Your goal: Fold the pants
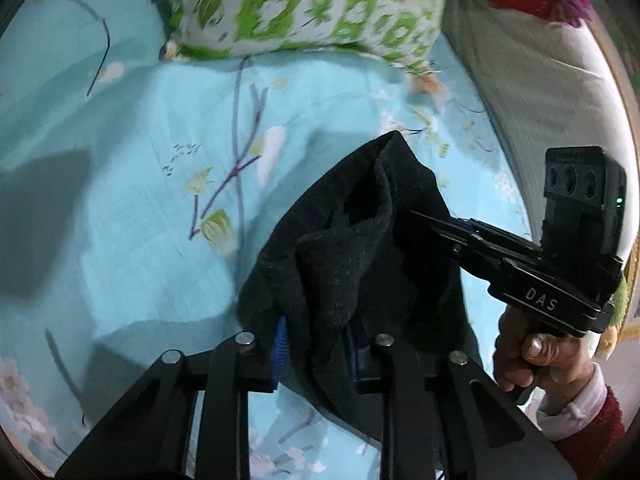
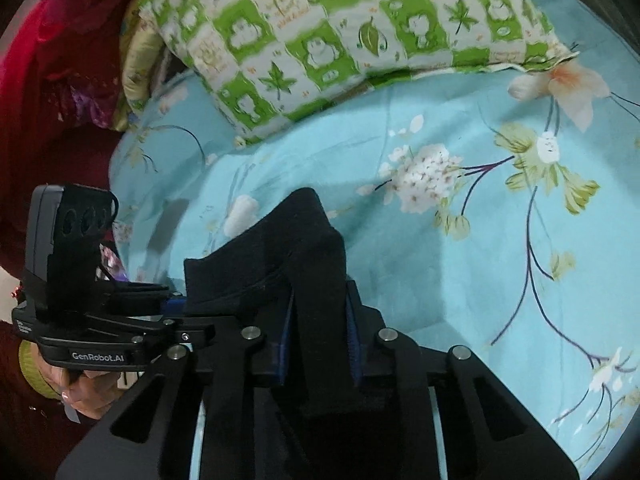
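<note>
Pants (image 1: 360, 264): black, fuzzy, bunched in folds; lifted above the bed, gathered between both grippers
Left gripper (image 1: 314, 344): clenched on the pants cloth between its blue pads
Right gripper (image 2: 318, 336): likewise clamped on a thick fold of the pants
Surface: turquoise floral bedsheet (image 1: 140, 168) beneath; green-and-white pillow (image 2: 340, 40) ahead of both grippers
Left view only: right hand (image 1: 532, 356) on its handle, white bolster (image 1: 532, 92) beyond
Right view only: red fabric (image 2: 60, 60) to its left
</note>
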A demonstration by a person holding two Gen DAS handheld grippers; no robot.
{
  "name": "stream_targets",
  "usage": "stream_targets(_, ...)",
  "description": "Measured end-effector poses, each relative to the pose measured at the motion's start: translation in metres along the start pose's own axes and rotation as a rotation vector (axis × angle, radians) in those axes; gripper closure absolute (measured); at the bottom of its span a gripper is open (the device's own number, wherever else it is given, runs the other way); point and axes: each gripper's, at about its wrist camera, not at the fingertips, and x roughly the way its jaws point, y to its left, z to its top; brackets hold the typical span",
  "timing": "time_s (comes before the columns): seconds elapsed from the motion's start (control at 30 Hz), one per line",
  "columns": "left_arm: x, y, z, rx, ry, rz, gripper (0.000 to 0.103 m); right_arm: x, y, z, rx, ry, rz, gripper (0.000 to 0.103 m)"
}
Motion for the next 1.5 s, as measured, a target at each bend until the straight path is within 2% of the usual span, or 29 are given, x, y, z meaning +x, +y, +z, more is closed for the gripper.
stream_targets(0.23,-0.034,-0.059,-0.014,0.129,-0.058,-0.026,0.083,-0.061,0.009,-0.026,0.036,-0.176,0.051,0.081)
stream_targets(0.37,-0.047,-0.102,-0.027,0.208,-0.083,-0.065,0.084,-0.104,0.011,-0.05,0.053,-0.265,0.057,0.081)
stream_targets(0.6,-0.052,-0.177,-0.06,0.357,-0.087,-0.113,0.084,-0.175,0.008,-0.111,0.078,-0.397,0.025,0.082)
stream_targets(0.73,-0.043,-0.212,-0.088,0.436,-0.063,-0.128,0.084,-0.2,0.0,-0.148,0.116,-0.444,0.004,0.082)
stream_targets(1.07,-0.008,-0.267,-0.158,0.602,0.001,-0.102,0.085,-0.23,-0.018,-0.239,0.233,-0.524,-0.036,0.083)
stream_targets(1.5,0.019,-0.303,-0.224,0.801,0.029,-0.015,0.085,-0.238,-0.029,-0.321,0.351,-0.595,-0.054,0.085)
